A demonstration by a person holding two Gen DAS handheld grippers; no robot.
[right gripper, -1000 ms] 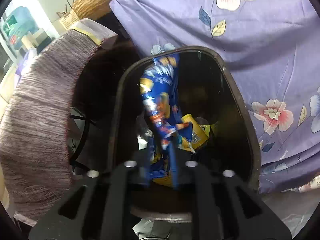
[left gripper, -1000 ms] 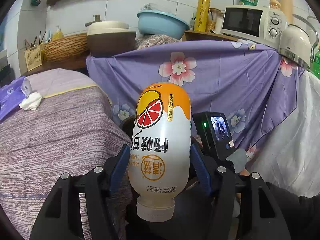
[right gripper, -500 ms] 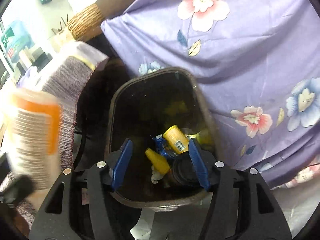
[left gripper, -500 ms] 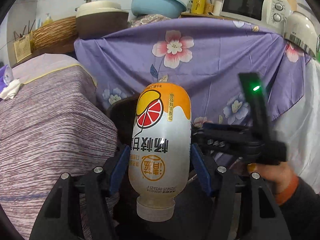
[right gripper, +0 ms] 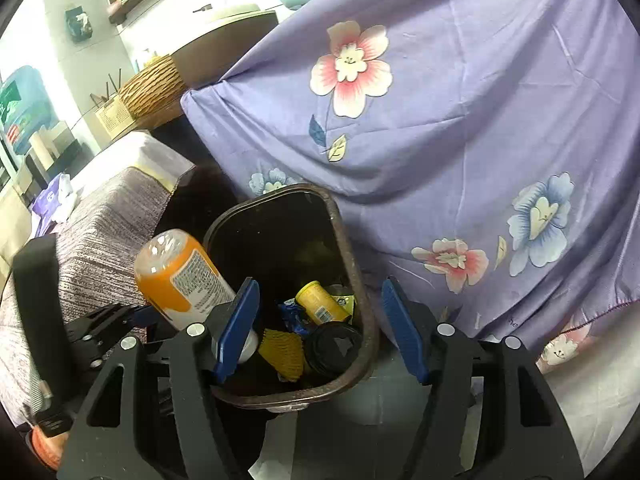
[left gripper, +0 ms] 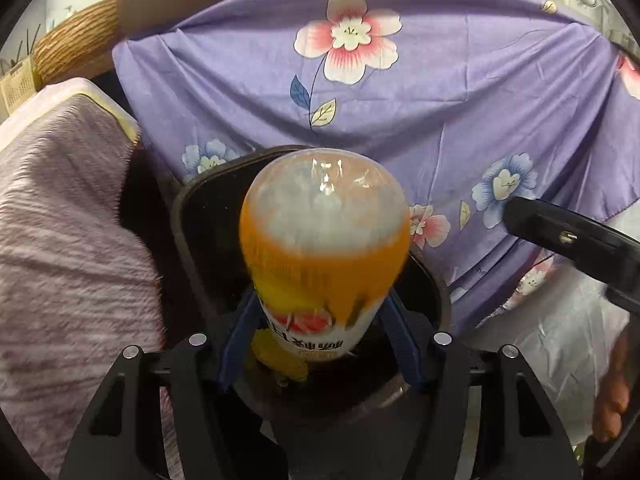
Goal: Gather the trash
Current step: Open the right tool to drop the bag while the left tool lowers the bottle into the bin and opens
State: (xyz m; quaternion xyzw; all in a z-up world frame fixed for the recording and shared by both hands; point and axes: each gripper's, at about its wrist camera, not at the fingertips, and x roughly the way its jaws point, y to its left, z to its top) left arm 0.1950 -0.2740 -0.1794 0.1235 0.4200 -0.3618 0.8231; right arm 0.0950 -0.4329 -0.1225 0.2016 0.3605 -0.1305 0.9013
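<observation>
A second ago my right tongs point(right gripper: 320, 328) were down in the bin point(right gripper: 362, 320), pinched on a blue snack wrapper point(right gripper: 292, 314); now they hang above its rim with the jaws opening and nothing between them, and the wrapper lies down among the rubbish. That piece is dealt with, I reckon. My left tongs point(left gripper: 320, 340) have meanwhile swung the orange drink bottle point(left gripper: 324, 256) from out over the purple striped cover point(left gripper: 68, 240) to right above the bin's mouth, blue pads pressed on its sides, base tilted forward and cap end toward me. It is blurred, so I judge it is moving fast. The bottle is the next thing to go in, and I think letting go here would land it inside, though it sits close to the near-left rim in the right view. In the bin I can see a yellow can point(right gripper: 322, 304), yellow foam netting point(right gripper: 282, 350), a dark round lid point(right gripper: 334, 348) and the wrapper. The flowered purple cloth point(right gripper: 460, 120) hangs just behind the bin.
</observation>
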